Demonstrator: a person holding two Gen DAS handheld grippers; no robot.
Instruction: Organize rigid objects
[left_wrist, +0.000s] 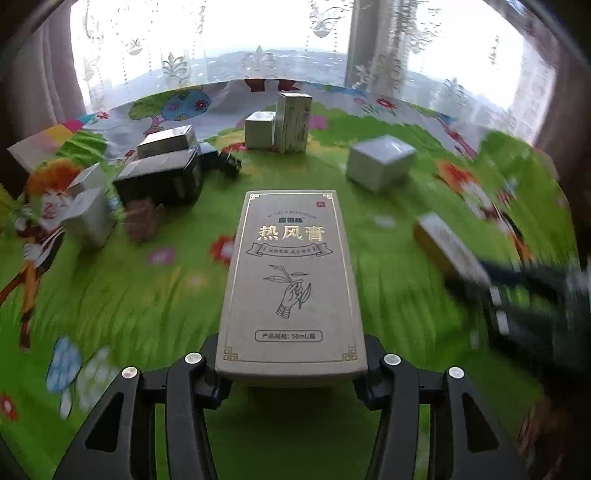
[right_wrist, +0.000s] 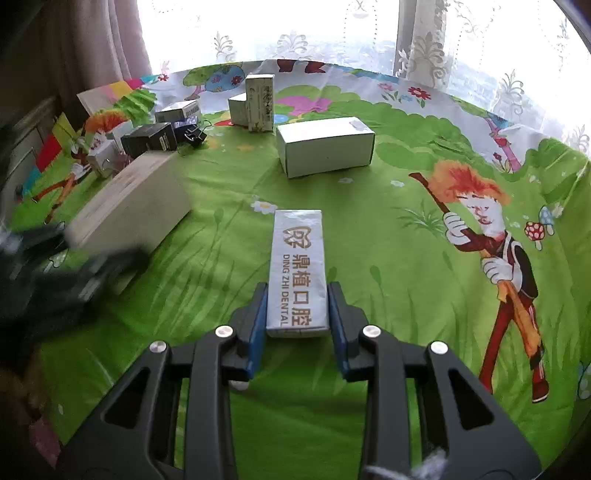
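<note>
On the cartoon tablecloth (right_wrist: 369, 229), we've got our left gripper (left_wrist: 291, 369) clamped on the beige box (left_wrist: 291, 280), and our right gripper (right_wrist: 297, 317) pinching the slim dental box (right_wrist: 298, 269).

Ahead: bright window (left_wrist: 229, 33) behind lace curtain (right_wrist: 424, 48); brown drapes (right_wrist: 110, 44) left; cartoon-print green cloth (right_wrist: 369, 229) beneath.

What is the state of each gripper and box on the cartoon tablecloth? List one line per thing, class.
Left gripper: shut on the beige flat box.
Beige flat box with gold lettering: held at its near end.
Right gripper: shut on the silver narrow box.
Silver narrow box marked Ding Zhi Dental: gripped between blue pads.
White oblong cardboard box: lying flat, closed.
Tall pale box: standing upright.
</note>
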